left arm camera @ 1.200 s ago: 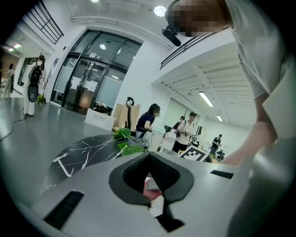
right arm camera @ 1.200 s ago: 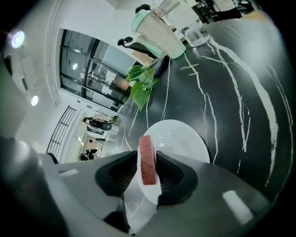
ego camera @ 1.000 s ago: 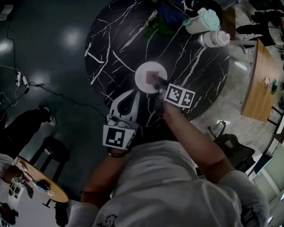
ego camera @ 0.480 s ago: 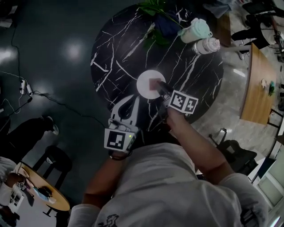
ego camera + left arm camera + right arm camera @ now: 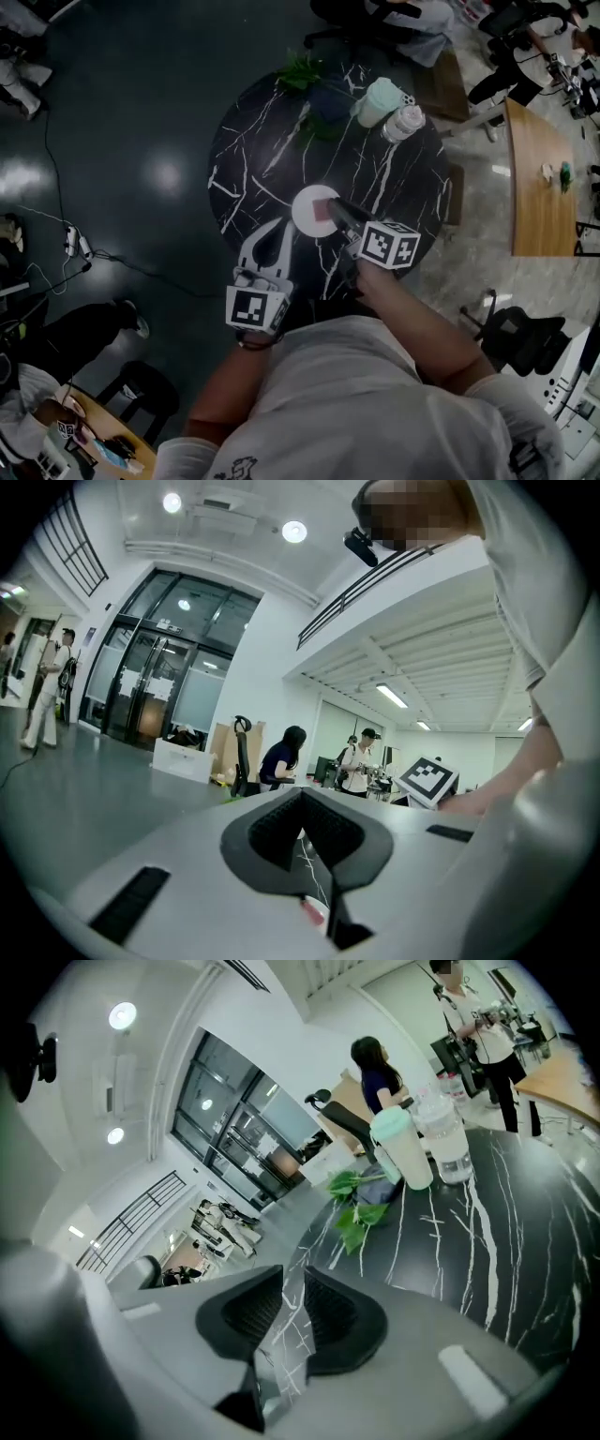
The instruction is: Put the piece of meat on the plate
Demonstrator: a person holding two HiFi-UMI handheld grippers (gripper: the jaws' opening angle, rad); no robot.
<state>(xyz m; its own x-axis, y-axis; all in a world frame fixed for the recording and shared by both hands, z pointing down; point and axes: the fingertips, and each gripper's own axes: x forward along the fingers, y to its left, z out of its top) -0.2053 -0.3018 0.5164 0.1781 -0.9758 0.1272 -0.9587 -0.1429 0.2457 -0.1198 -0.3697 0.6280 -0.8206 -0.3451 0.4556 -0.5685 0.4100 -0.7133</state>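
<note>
On the round black marble table (image 5: 253,159) a white plate (image 5: 302,208) carries the reddish piece of meat (image 5: 322,210). My right gripper (image 5: 332,203) hovers over the plate's right side. Its jaws have just been closing, and a narrow gap with nothing in it remains between them (image 5: 292,1274). My left gripper (image 5: 280,223) is raised to the plate's near left, its tips meeting and holding nothing (image 5: 302,794). Below them in the left gripper view, a bit of the meat (image 5: 311,912) shows.
At the table's far side stand a mint-green cup (image 5: 380,100), a clear bottle (image 5: 403,122) and a leafy plant (image 5: 302,70). A wooden table (image 5: 544,178) is to the right, with office chairs and people around. Cables lie on the dark floor at left.
Both grippers have lifted up from the table, which now looks smaller and farther. The right gripper's tips have left the meat, which stays on the plate.
</note>
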